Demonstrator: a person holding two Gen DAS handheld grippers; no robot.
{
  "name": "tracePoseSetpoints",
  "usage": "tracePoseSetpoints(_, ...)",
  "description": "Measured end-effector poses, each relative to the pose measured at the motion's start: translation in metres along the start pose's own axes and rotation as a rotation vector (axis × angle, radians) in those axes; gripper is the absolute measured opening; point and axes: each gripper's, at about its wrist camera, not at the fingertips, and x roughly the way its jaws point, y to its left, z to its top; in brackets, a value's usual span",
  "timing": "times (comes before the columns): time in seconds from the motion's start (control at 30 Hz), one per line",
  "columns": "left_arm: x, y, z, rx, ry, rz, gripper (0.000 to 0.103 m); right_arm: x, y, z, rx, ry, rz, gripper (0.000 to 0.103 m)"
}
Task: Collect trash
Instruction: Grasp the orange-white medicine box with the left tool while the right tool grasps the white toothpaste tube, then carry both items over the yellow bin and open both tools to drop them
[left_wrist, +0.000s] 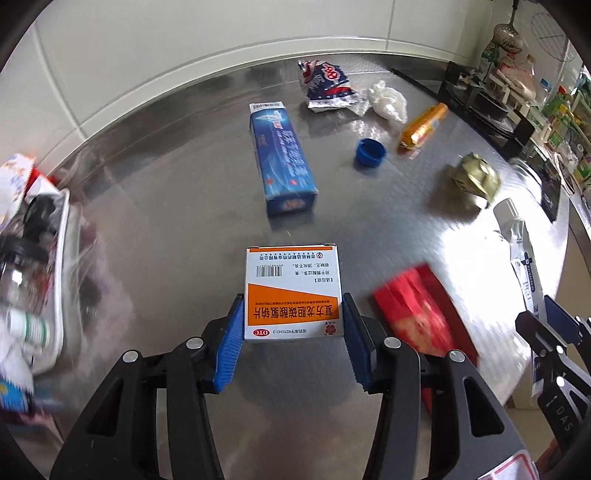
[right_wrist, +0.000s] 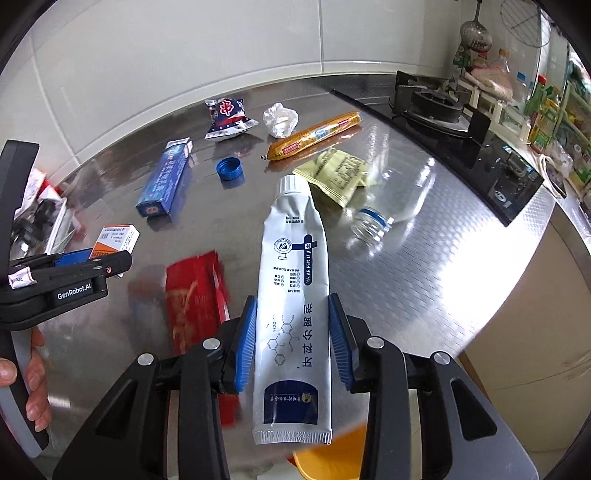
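My left gripper (left_wrist: 293, 314) is shut on an orange and white medicine box (left_wrist: 293, 291) and holds it above the steel counter (left_wrist: 184, 184). It also shows in the right wrist view (right_wrist: 114, 240). My right gripper (right_wrist: 291, 317) is shut on a white toothpaste tube (right_wrist: 295, 295), held above the counter; the tube shows in the left wrist view (left_wrist: 524, 258). A blue toothpaste box (left_wrist: 282, 155), a blue bottle cap (left_wrist: 370, 152), a red wrapper (right_wrist: 194, 295), an orange sausage (right_wrist: 314, 136), a yellow-green packet (right_wrist: 338, 173), a snack bag (right_wrist: 227, 118) and crumpled white plastic (right_wrist: 280, 120) lie on the counter.
A white tray (left_wrist: 61, 280) with collected trash sits at the left. A clear plastic bottle (right_wrist: 373, 225) lies to the right of the tube. A black gas stove (right_wrist: 461, 136) stands at the right, with bottles and utensils behind it. A tiled wall (right_wrist: 221, 48) backs the counter.
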Motion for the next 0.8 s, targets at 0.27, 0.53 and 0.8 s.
tracePoseSetpoints(0.27, -0.049, -0.055, -0.06, -0.012, -0.037, 0.01, 0.05, -0.059, -0.041, -0.052, -0.087, -0.008, 0.075, 0.039)
tracePoseSetpoints(0.53, -0.078, -0.119, -0.143, 0.049, -0.002, -0.038, 0.05, -0.094, -0.094, -0.119, -0.144, 0.071, 0.128, 0.039)
tracePoseSetpoints(0.8, -0.048, -0.166, -0.2, 0.21, 0.135, -0.127, 0.05, -0.066, -0.126, -0.167, -0.143, 0.267, 0.199, 0.039)
